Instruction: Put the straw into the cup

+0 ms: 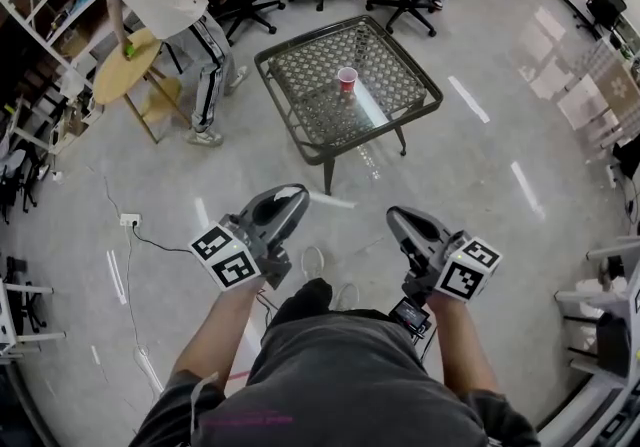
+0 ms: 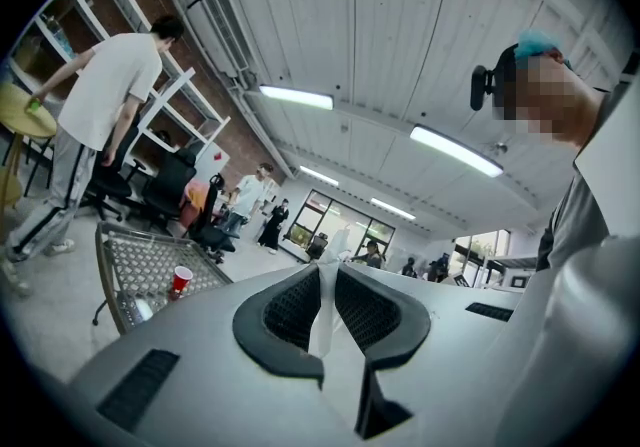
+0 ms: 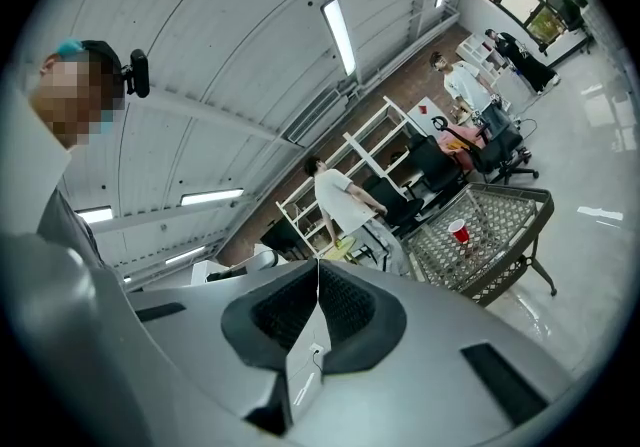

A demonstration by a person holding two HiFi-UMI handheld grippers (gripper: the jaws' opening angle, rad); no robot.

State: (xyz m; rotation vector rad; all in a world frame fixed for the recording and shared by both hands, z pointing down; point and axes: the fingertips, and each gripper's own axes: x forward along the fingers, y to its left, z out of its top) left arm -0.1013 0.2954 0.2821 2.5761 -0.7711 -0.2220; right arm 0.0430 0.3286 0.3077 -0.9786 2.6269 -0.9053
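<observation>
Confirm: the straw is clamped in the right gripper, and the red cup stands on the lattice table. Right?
No: the left gripper view shows the straw clamped in the left gripper; the right gripper is shut on nothing. The red cup does stand on the lattice table.

One red plastic cup (image 1: 347, 79), one thin white straw (image 2: 324, 305), one dark metal lattice table (image 1: 385, 70), one round wooden side table (image 1: 115, 80), and two grey grippers: the left gripper (image 1: 298, 195) and the right gripper (image 1: 397, 219).

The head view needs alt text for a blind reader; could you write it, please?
The left gripper holds a white straw; the right gripper is shut, empty. Ahead, a red cup stands on a mesh table.
</observation>
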